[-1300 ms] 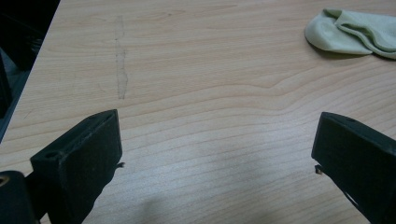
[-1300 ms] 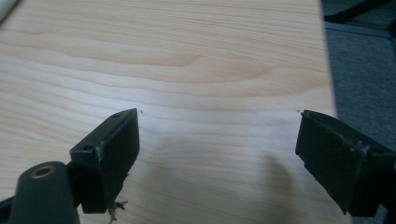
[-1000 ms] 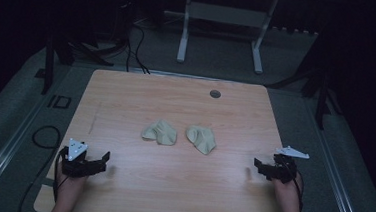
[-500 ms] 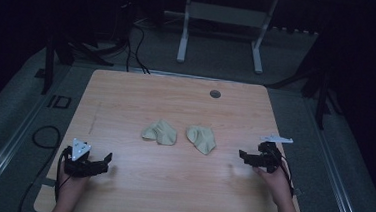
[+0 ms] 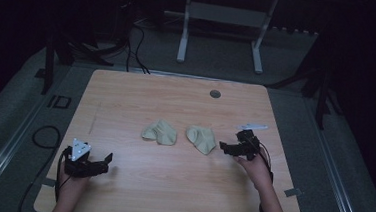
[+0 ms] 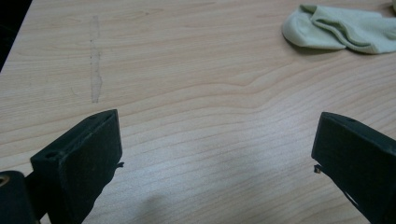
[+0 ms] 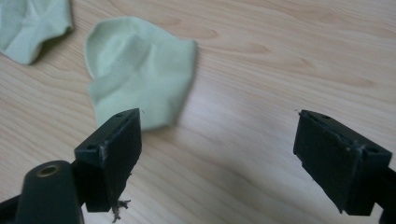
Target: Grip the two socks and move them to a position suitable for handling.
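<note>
Two pale green socks lie near the middle of the wooden table (image 5: 141, 98): the left sock (image 5: 159, 132) and the right sock (image 5: 201, 139). My right gripper (image 5: 224, 148) is open, just right of the right sock (image 7: 135, 70), jaws pointing at it with nothing between them. The left sock (image 7: 28, 25) lies beyond it. My left gripper (image 5: 106, 161) rests open near the table's front left corner, well short of the left sock (image 6: 341, 28).
A round grommet (image 5: 215, 94) sits at the table's back right. A white desk frame (image 5: 222, 18) and cables (image 5: 135, 37) stand on the floor behind the table. Bare wood (image 6: 196, 93) lies between the left gripper and the socks.
My right gripper has moved left and forward from the table's right edge to just beside the right sock. The left gripper has hardly moved.
</note>
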Demonstrator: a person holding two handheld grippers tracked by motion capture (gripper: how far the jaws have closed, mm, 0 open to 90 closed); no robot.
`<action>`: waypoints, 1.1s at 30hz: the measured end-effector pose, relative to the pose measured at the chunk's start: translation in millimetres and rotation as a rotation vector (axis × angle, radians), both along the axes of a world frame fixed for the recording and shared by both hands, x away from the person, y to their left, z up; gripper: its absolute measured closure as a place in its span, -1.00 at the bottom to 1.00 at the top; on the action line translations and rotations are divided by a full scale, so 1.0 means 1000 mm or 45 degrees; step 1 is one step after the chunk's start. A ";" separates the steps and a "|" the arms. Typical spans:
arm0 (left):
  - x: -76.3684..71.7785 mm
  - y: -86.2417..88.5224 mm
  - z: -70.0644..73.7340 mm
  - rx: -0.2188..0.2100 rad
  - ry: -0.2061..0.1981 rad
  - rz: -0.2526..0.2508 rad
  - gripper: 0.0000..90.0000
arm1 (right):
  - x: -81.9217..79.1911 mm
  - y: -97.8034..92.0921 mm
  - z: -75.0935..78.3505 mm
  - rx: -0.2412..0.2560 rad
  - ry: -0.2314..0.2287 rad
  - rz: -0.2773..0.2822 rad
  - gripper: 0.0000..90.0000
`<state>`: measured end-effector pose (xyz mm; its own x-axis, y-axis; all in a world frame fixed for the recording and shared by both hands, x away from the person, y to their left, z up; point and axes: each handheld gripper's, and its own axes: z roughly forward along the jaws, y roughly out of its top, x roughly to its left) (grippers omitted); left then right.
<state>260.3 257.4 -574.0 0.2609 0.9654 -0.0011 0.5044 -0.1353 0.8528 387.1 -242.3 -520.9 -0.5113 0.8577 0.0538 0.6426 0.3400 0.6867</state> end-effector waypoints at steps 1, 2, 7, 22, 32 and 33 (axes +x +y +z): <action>0.000 0.000 0.000 0.001 0.000 -0.003 -0.96 | 0.002 0.004 0.000 -0.004 0.005 0.008 -0.66; 0.000 0.000 0.000 0.000 0.000 -0.004 -0.96 | 0.004 0.010 0.000 -0.002 0.010 0.015 -0.66; 0.000 0.000 0.000 -0.007 -0.002 -0.006 -0.96 | 0.013 0.030 0.002 -0.006 0.037 0.037 -0.64; -0.001 -0.001 0.000 -0.006 -0.002 -0.027 -0.97 | 0.033 0.088 -0.004 -0.082 0.059 0.086 -0.60; -0.001 0.001 0.001 -0.009 -0.007 -0.026 -0.96 | 0.043 0.114 -0.016 -0.159 0.059 0.060 -0.46; -0.001 0.001 0.001 -0.010 -0.006 -0.026 -0.96 | 0.045 0.117 -0.021 -0.182 0.066 0.041 -0.36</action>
<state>259.2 258.0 -573.0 0.2807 0.9598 -0.0072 0.4973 -0.1390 0.8563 431.8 -125.1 -541.6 -0.5386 0.8416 -0.0405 0.6631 0.4531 0.5958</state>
